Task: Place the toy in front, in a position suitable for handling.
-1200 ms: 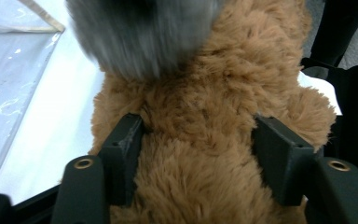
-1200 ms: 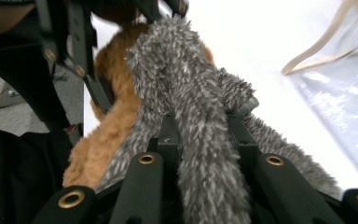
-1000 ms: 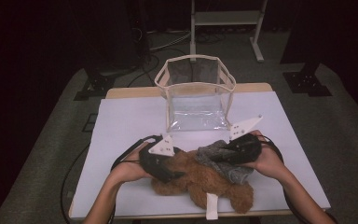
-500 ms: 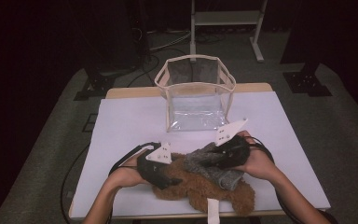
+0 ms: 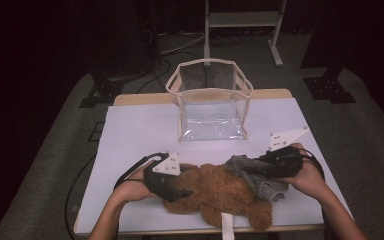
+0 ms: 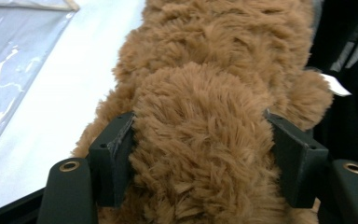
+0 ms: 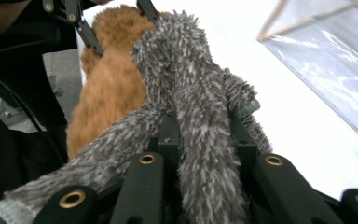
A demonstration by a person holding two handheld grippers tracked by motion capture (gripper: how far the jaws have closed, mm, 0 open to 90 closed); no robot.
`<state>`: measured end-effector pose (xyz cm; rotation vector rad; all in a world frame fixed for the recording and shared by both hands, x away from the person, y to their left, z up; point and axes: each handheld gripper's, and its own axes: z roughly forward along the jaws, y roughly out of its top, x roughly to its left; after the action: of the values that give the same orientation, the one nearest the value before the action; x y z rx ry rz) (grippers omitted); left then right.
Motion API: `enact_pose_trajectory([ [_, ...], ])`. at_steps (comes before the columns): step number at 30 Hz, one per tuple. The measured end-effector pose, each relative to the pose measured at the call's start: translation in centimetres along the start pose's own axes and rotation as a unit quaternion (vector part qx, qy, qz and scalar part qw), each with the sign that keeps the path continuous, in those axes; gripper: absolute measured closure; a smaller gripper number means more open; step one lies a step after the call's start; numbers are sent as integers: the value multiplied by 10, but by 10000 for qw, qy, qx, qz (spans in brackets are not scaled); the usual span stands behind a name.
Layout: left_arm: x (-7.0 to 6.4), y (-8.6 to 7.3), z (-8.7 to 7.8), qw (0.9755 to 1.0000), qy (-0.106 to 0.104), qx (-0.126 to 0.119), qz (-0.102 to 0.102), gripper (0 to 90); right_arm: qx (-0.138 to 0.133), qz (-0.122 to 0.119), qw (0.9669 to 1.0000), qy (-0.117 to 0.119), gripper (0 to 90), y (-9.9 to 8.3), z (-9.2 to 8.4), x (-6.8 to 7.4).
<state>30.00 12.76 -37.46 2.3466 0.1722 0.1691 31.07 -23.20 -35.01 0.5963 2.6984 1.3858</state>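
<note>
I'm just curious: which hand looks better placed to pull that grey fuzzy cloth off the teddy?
Probably the right: the right gripper is shut on the grey cloth, while the left gripper pins the brown teddy.

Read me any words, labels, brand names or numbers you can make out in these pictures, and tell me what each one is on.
No text can be read anywhere.
White tag on the brown plush toy: blank or too small to tell in the high view; in the left gripper view it is too blurred to read.
Clear bag, grey fuzzy cloth, white table cover: no print visible.
</note>
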Motion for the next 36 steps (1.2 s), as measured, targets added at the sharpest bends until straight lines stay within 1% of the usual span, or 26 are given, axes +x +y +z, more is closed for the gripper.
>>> enact_pose_trajectory([
  [1, 4, 0, 1, 9999, 97, 5, -124, 311, -53, 72, 10000, -44, 717, -8, -5, -2],
  [2, 7, 0, 1, 9998, 127, 23, -179, 311, -89, 81, 9999, -40, 717, -10, -7, -1],
  [4, 10, 2, 4, 9993, 220, 36, -306, 310, -281, -3, 9996, -5, 718, -12, -12, 2],
  [5, 12, 3, 4, 9993, 230, 61, -288, 310, -414, -55, 9991, 54, 717, -13, -15, 6],
  [6, 13, 4, 5, 9992, 245, 53, -311, 310, -439, -90, 9990, 40, 717, -13, -15, 8],
  [7, 13, 4, 5, 9992, 245, 53, -311, 310, -439, -90, 9990, 40, 717, -13, -15, 8],
  [8, 15, 5, 6, 9992, 246, 83, -313, 310, -412, -136, 9991, -20, 718, -15, -14, 11],
  [9, 17, 5, 5, 9989, 299, 106, -335, 310, -387, -56, 9992, 8, 718, -21, -10, 11],
  [10, 17, 5, 5, 9989, 299, 106, -335, 311, -382, 4, 9993, 34, 718, -24, -8, 9],
  [12, 19, 2, 3, 9984, 354, 68, -442, 314, -417, 195, 9989, 133, 720, -34, -5, 4],
  [14, 20, -1, 2, 9980, 372, 20, -507, 316, -422, 297, 9985, 191, 721, -43, -3, 1],
  [17, 22, -5, 0, 9972, 408, -22, -623, 316, -196, 407, 9987, 215, 721, -55, 3, 2],
  [20, 22, -6, -1, 9973, 399, -21, -623, 315, -128, 420, 9988, 217, 722, -57, 5, 2],
  [21, 23, -5, -1, 9970, 420, -3, -644, 316, -108, 402, 9989, 193, 724, -55, 5, 2],
  [23, 23, -4, -2, 9968, 434, 7, -664, 317, -196, 321, 9992, 146, 725, -45, 4, 1],
  [24, 22, -3, -4, 9973, 407, 20, -613, 319, -224, 293, 9992, 134, 726, -41, 4, 0],
  [25, 21, -2, -7, 9975, 352, -62, -605, 319, -280, 241, 9992, 127, 726, -35, 4, -1],
  [26, 21, -2, -7, 9975, 352, -62, -605, 319, -280, 241, 9992, 127, 726, -35, 4, -1],
  [27, 19, -1, -9, 9979, 249, -161, -576, 319, -306, 207, 9993, 116, 726, -28, 5, -3],
  [28, 15, 1, -10, 9984, 146, -236, -494, 318, -392, 158, 9990, 139, 727, -19, 9, -7],
  [29, 15, 1, -10, 9984, 146, -236, -494, 316, -414, 152, 9989, 163, 728, -16, 11, -8],
  [30, 12, 4, -8, 9991, 129, -169, -360, 307, -427, 134, 9988, 193, 728, -12, 15, -10],
  [31, 8, 10, -1, 9997, 50, -132, -208, 300, -398, 127, 9989, 197, 728, -10, 20, -11],
  [32, 7, 12, 2, 9998, 66, -83, -151, 292, -373, 101, 9991, 192, 728, -10, 23, -11],
  [34, 6, 17, 8, 9998, 190, 112, -31, 296, -300, 135, 9993, 169, 730, -13, 27, -11],
  [36, 6, 18, 10, 9997, 226, 123, -32, 329, -231, 250, 9993, 167, 730, -22, 28, -13],
])
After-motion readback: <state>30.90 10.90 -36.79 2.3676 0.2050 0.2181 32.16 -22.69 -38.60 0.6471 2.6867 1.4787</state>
